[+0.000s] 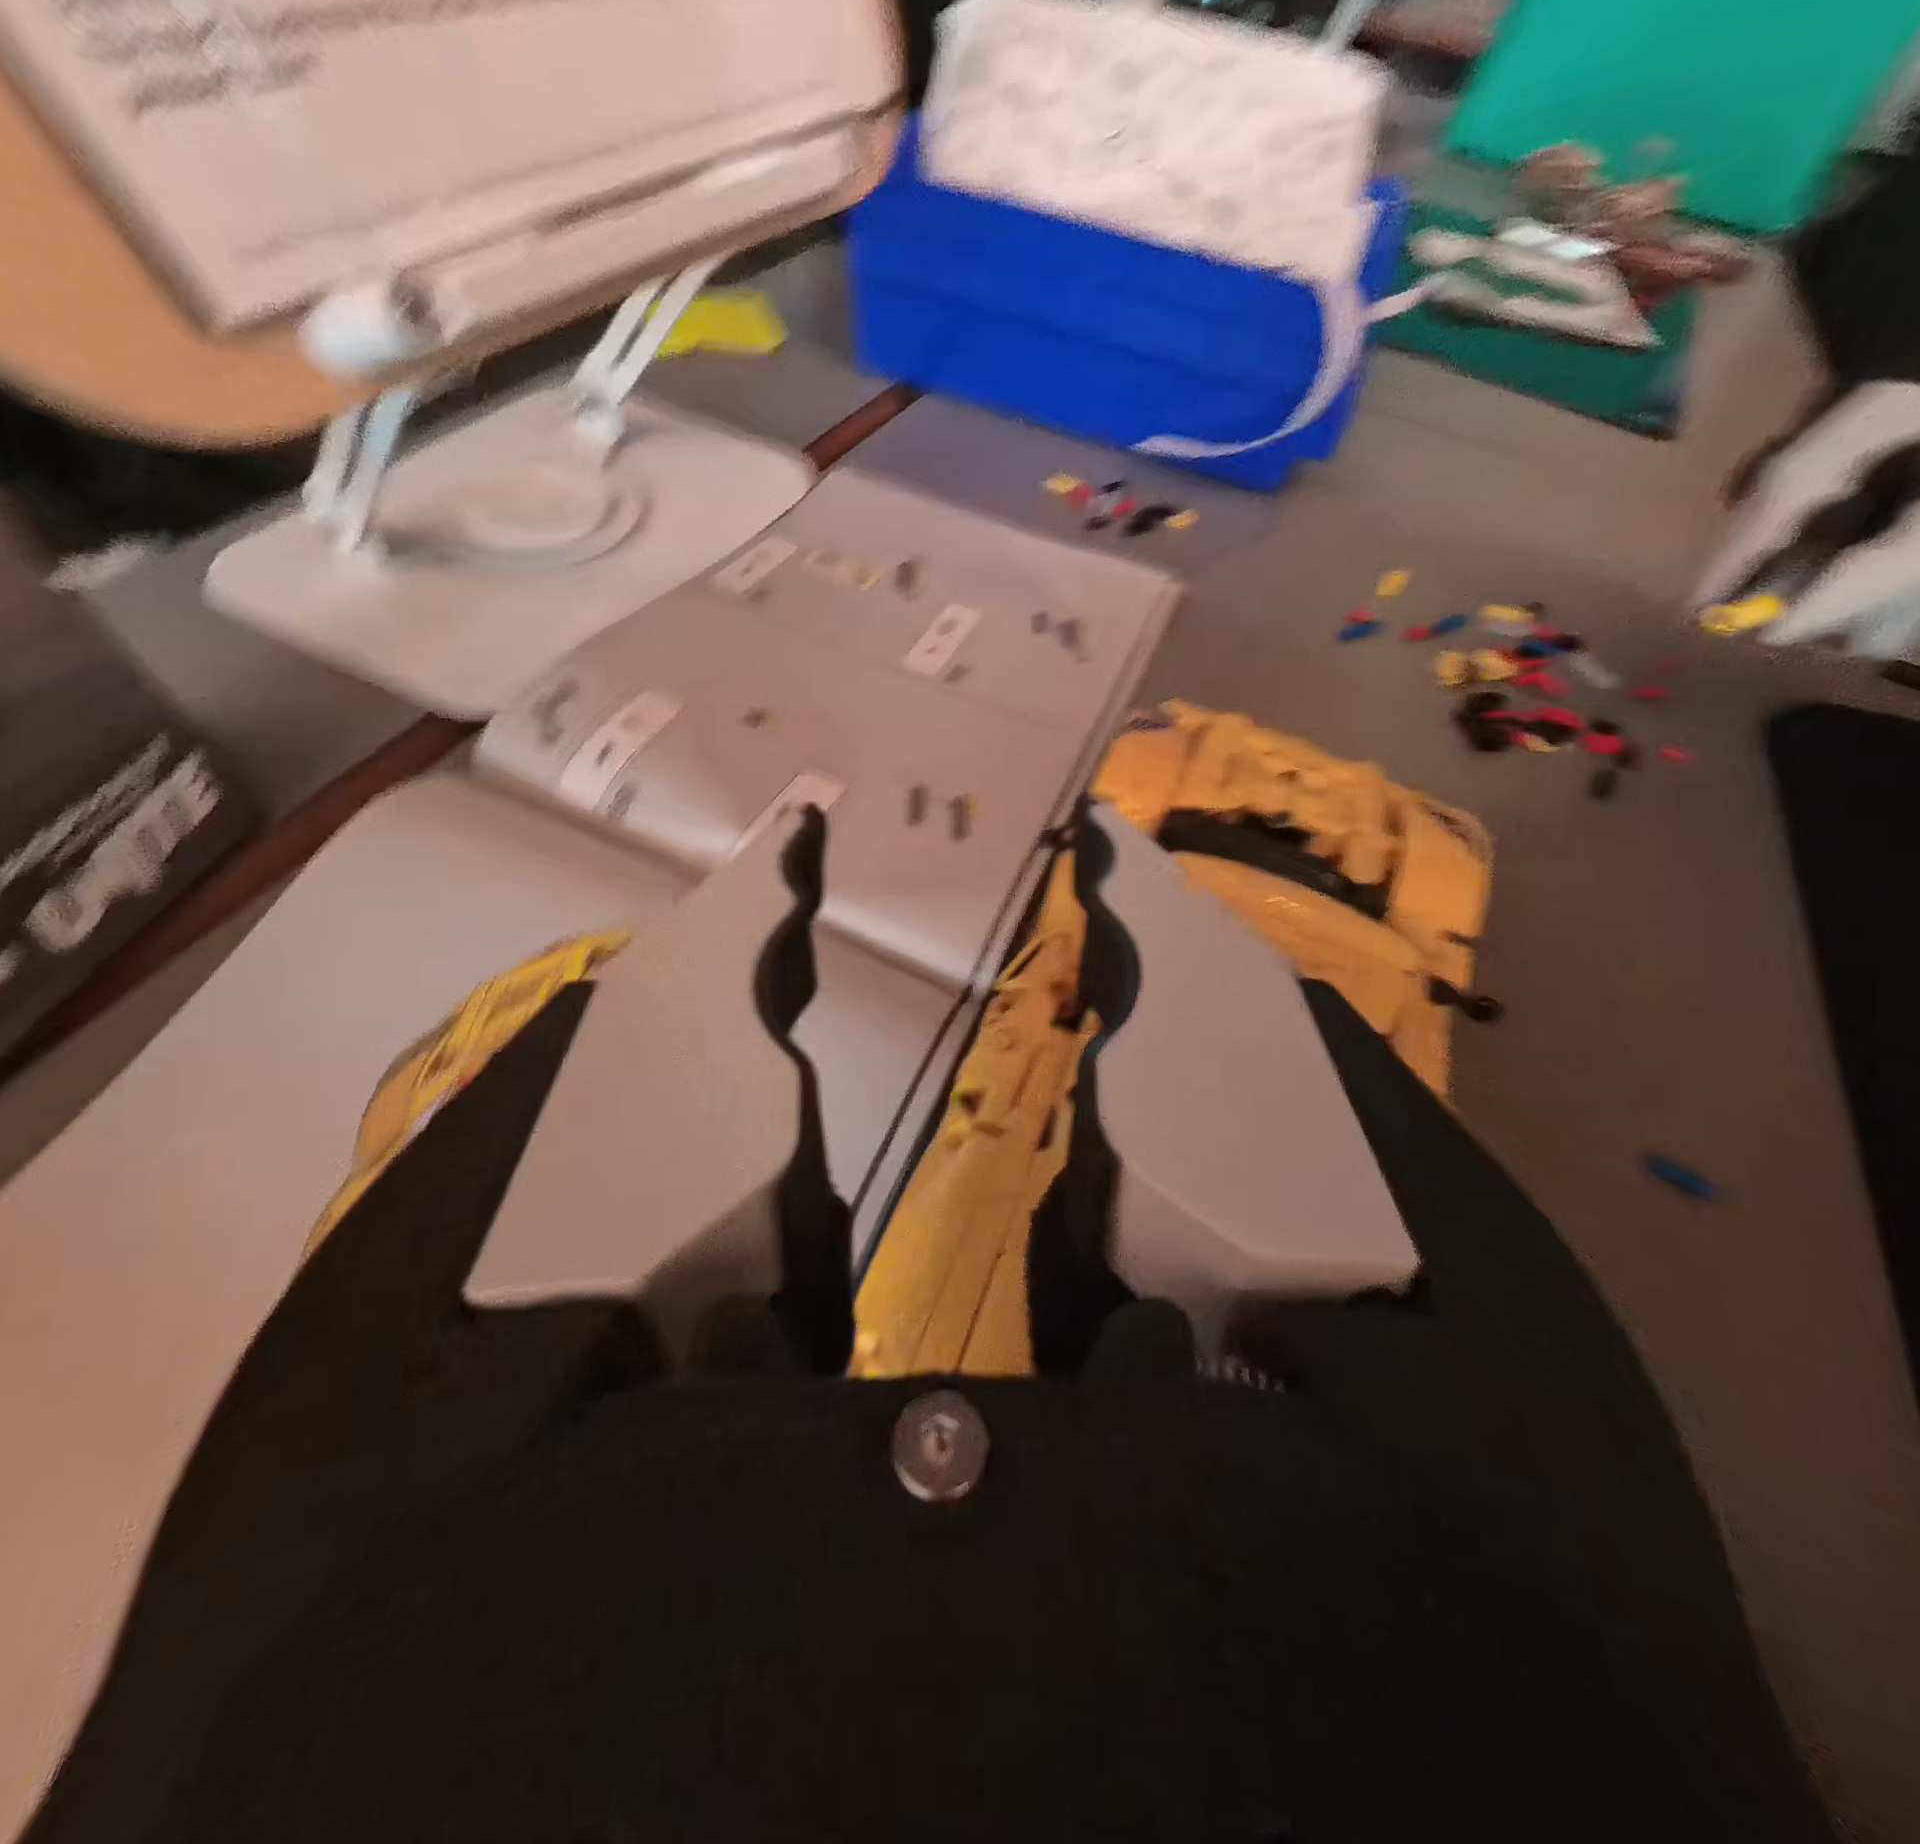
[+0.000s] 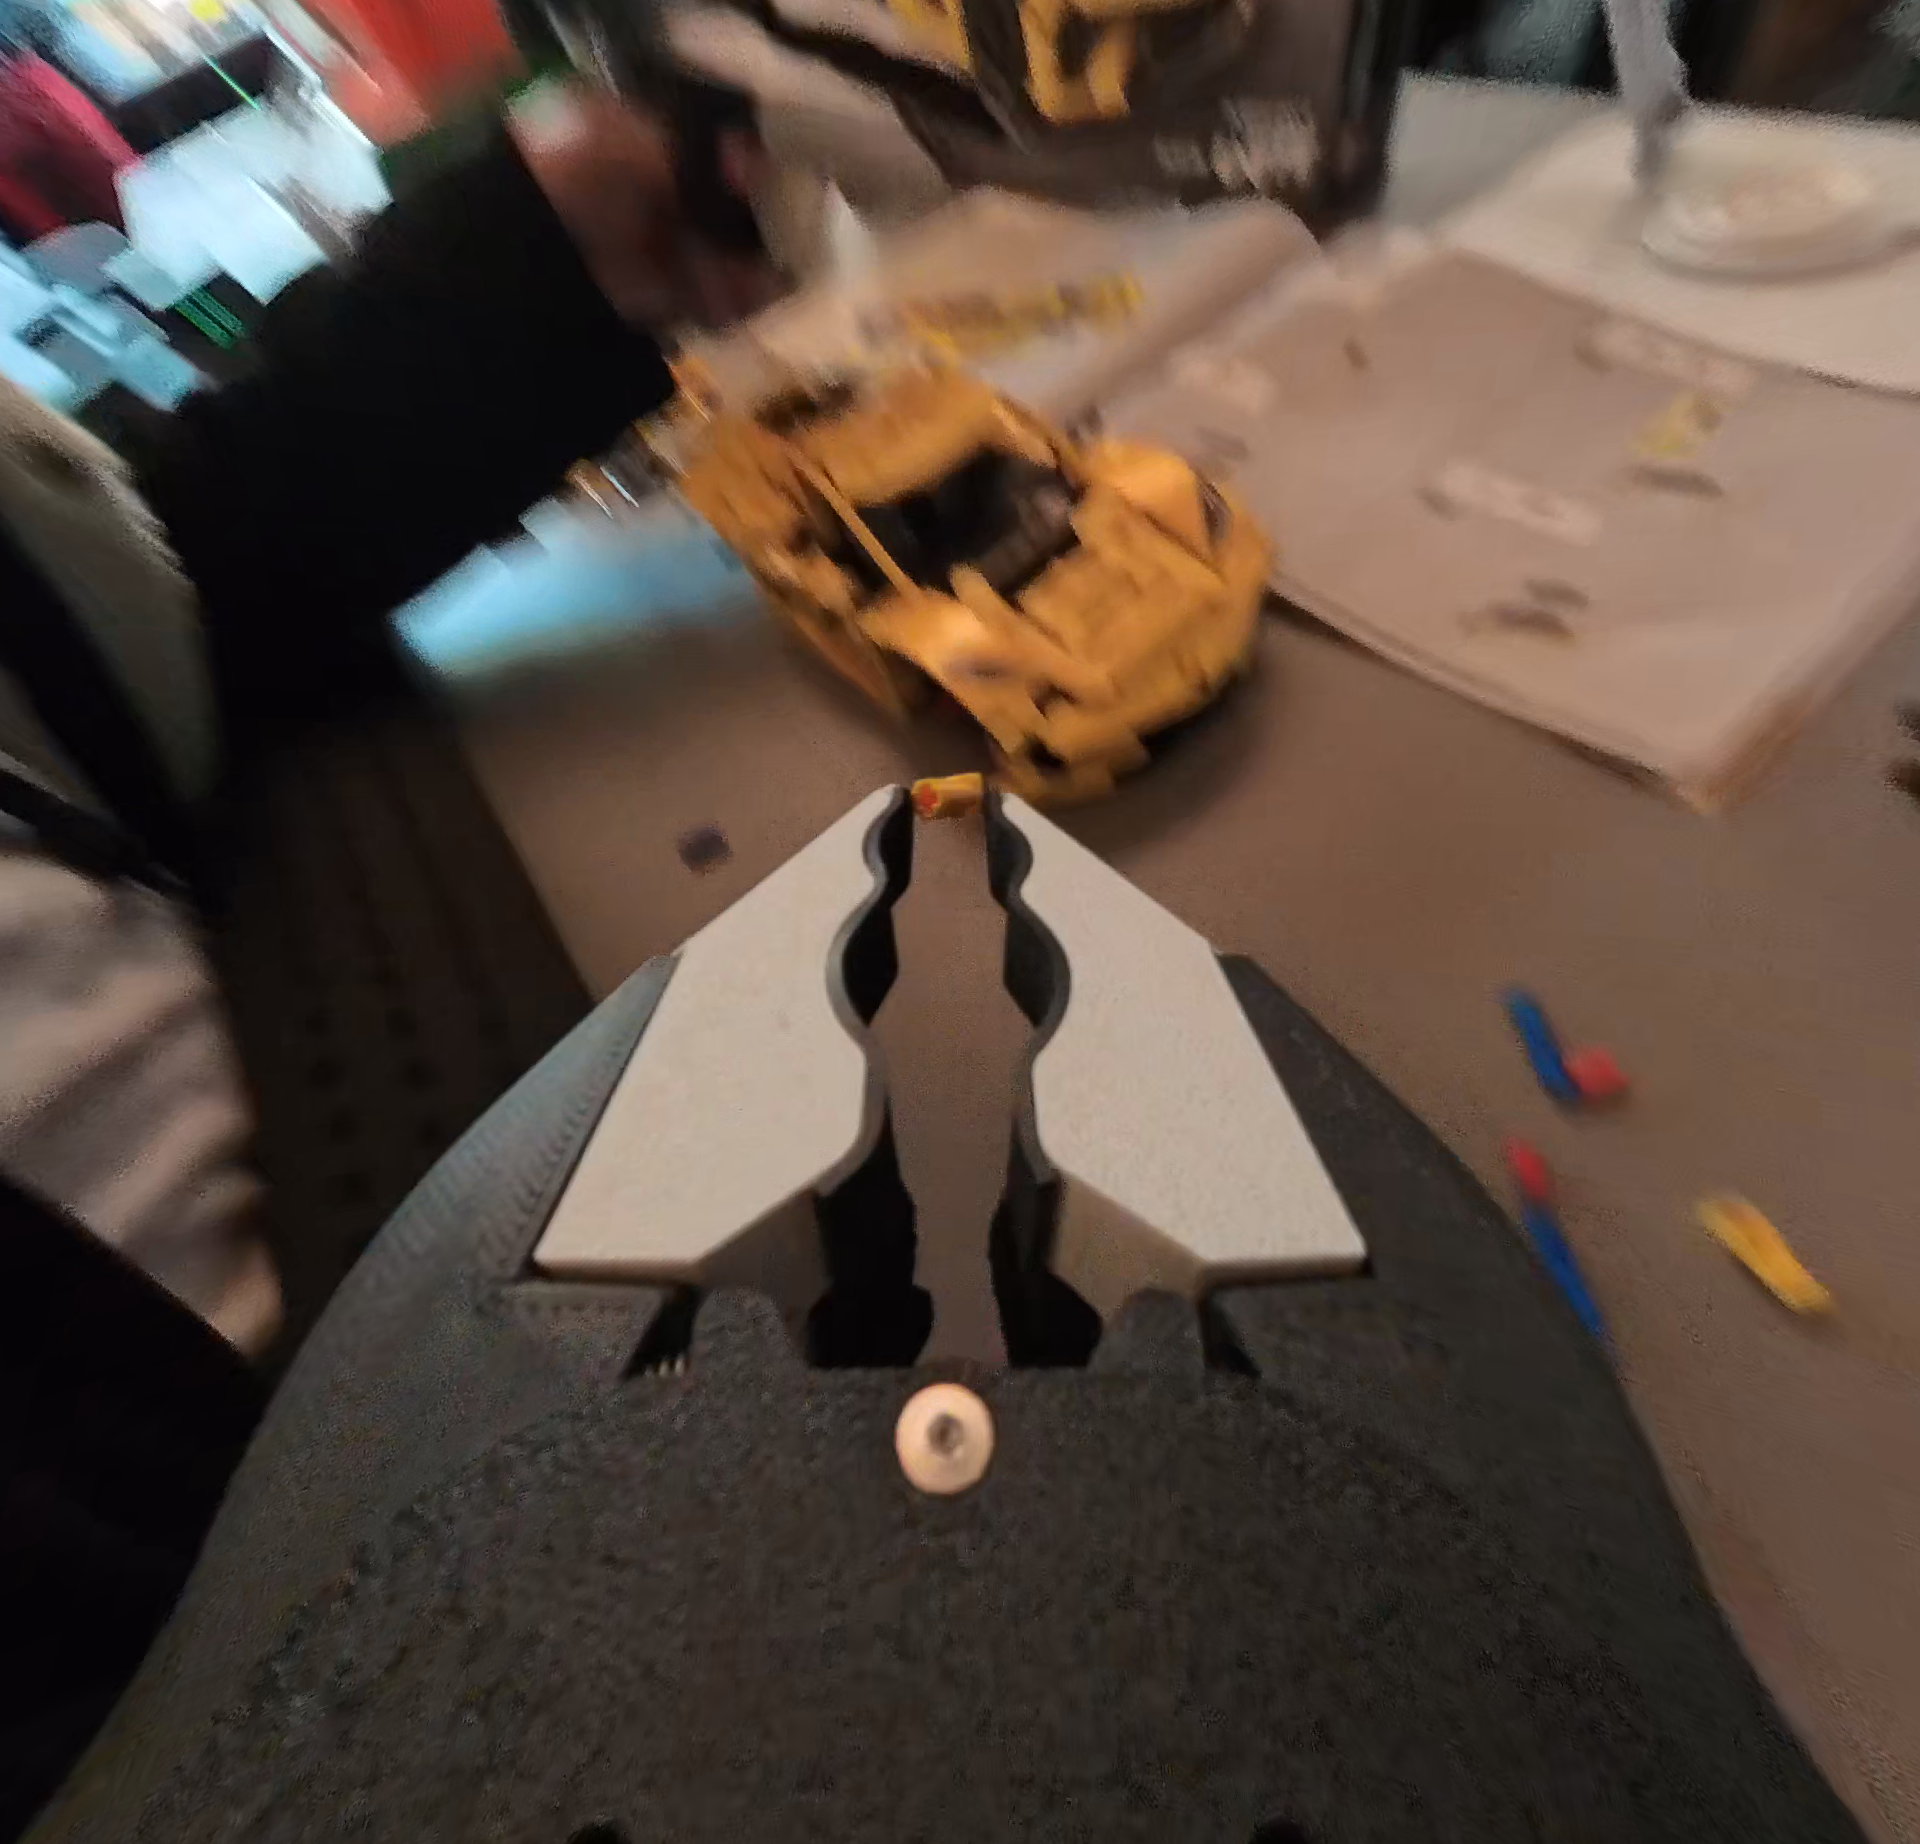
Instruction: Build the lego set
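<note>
The left gripper point(image 1: 940, 828) is held out level with its 2 grey fingers point(image 1: 717, 1046) spread wide apart, nothing between them; the right gripper point(image 2: 948, 802) has its 2 fingers drawn close, pinching a small yellow piece point(image 2: 945, 795) at the tips; in the right wrist view, a dark-sleeved arm point(image 2: 416, 423) reaches forward, blurred.

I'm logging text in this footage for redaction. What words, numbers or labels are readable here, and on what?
White panel on stand: dark written lines, too blurred to read.
Black box: white lettering, too blurred to read.
Open instruction booklet: printed marks, too small and blurred.
Yellow car, small yellow piece: no text visible.
Nothing is legible.
</note>
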`<state>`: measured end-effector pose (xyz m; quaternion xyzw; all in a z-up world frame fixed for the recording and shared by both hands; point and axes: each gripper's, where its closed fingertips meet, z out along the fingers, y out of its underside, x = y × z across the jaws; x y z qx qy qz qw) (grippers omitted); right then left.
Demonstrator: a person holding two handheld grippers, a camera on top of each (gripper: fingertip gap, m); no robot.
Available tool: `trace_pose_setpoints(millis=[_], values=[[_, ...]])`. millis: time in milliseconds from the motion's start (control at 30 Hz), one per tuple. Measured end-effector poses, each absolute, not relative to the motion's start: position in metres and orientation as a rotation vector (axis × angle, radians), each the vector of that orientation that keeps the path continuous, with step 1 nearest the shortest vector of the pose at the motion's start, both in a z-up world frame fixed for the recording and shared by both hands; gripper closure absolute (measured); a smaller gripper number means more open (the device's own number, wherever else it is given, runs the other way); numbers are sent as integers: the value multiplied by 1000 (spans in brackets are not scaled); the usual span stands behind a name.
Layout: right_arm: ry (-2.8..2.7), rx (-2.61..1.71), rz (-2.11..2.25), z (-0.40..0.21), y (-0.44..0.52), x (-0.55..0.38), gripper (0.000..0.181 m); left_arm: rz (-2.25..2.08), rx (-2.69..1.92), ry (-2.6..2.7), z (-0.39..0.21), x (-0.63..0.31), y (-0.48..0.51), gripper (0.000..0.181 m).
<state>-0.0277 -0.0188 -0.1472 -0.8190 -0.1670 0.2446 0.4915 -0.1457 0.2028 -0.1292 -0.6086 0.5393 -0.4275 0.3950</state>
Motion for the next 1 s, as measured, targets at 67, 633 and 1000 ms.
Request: trace_pose_setpoints(millis=[67,633,1000], values=[[-371,-1859,819,-127,2,-57,169,-1120,-1438,1352,-117,-143,193,142],[81,-1246,1893,-65,119,-111,169,-1267,-1082,1391,-63,-116,121,141],[58,-1294,1903,-67,110,-110,169,-922,-1093,1497,-88,-89,110,142]])
